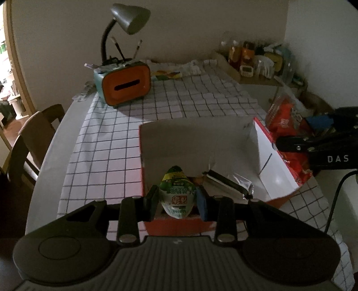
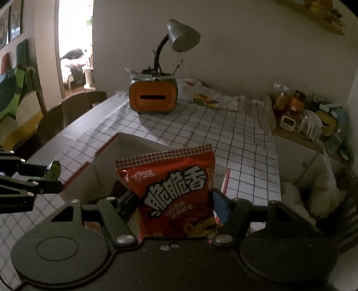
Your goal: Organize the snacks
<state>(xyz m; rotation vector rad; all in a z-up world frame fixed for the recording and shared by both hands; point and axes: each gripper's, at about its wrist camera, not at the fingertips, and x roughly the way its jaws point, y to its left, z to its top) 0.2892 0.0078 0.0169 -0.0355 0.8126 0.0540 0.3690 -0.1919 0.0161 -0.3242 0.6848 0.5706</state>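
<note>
1. My left gripper [image 1: 177, 201] is narrowed onto a small green-and-white snack pouch [image 1: 177, 194], pads pressing both its sides.
2. My right gripper [image 2: 176, 206] stands wider, clamping a glossy red crinkled snack bag [image 2: 173, 194] upright.
3. Both packets hang over the open red-and-white cardboard box [image 1: 275, 165], where a silvery packet [image 1: 226, 182] lies.
4. The box sits on the black-gridded white tablecloth [image 1: 107, 143].
5. Farthest stand an orange-fronted teal tissue box [image 1: 125, 86] and a grey gooseneck lamp [image 1: 129, 19].

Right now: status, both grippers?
Left gripper shut on green pouch. Right gripper shut on red snack bag. Both over open box. Nothing blocking.
</note>
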